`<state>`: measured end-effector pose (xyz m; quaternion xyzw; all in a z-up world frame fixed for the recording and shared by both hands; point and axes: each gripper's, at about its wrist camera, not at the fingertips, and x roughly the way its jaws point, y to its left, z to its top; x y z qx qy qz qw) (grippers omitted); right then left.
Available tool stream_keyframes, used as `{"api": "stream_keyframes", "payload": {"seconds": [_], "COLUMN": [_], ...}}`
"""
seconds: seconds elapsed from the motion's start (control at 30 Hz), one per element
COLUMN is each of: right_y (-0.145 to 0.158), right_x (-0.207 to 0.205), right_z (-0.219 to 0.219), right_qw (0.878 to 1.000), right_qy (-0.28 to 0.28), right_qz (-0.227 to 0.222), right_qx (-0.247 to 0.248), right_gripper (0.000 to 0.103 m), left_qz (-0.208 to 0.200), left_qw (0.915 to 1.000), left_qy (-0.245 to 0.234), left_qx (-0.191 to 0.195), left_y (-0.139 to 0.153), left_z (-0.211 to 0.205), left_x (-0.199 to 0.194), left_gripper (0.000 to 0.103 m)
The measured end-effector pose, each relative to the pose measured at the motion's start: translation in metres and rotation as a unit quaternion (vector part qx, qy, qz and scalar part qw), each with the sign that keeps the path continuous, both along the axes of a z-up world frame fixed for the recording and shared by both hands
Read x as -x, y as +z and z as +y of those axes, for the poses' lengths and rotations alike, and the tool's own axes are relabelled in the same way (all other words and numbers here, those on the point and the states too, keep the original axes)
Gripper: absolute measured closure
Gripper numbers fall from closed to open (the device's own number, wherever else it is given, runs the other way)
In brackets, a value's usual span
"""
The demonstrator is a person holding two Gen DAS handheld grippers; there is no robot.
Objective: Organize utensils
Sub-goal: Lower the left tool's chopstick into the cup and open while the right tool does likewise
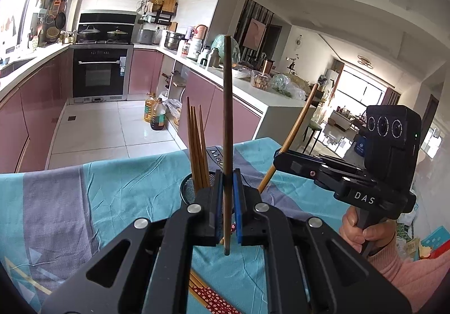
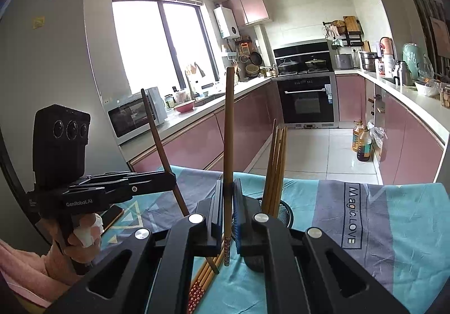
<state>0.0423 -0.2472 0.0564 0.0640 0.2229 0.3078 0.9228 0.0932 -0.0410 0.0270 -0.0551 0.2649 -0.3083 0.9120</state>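
My left gripper (image 1: 227, 198) is closed on a dark chopstick (image 1: 227, 117), pads pinching it near its lower end so it stands almost upright. My right gripper (image 2: 228, 201) is likewise clamped on a lighter chopstick (image 2: 228, 131), also near upright, its patterned end poking below the pads. The landmark is the mesh cup (image 2: 285, 212) on the desk (image 2: 393, 215), which is draped in a teal-and-grey cloth. Just behind both grippers the cup holds a bundle of chopsticks (image 2: 277, 162) leaning in it. The left gripper sits right in front of the cup; the right gripper is just left of it. More loose chopsticks (image 2: 204, 277) lie flat on the cloth in front of the cup, under my grippers.
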Motion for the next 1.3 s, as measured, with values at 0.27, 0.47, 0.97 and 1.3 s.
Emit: {"api": "stream_keyframes", "payload": {"seconds": [0.27, 0.47, 0.97, 1.3], "right_y": [0.013, 0.023, 0.029, 0.023], "right_x": [-0.002, -0.005, -0.012, -0.024], "right_z": [-0.002, 0.000, 0.004, 0.010], "right_qw": [1.000, 1.000, 0.999, 0.999], "right_qy": [-0.003, -0.002, -0.010, -0.020], "right_qz": [-0.018, -0.030, -0.043, -0.029], "right_qx": [0.005, 0.008, 0.022, 0.031], "right_gripper": [0.097, 0.097, 0.097, 0.097], "left_qz": [-0.016, -0.028, -0.068, -0.068], "left_qw": [0.9999, 0.9996, 0.9968, 0.9951], "left_qy": [-0.002, -0.001, 0.024, 0.036], "left_qx": [-0.004, -0.006, -0.034, -0.062], "left_y": [0.009, 0.016, 0.030, 0.024], "left_z": [-0.008, -0.014, -0.029, -0.038], "left_x": [-0.005, -0.006, -0.008, -0.012], "left_gripper": [0.095, 0.095, 0.095, 0.095]}}
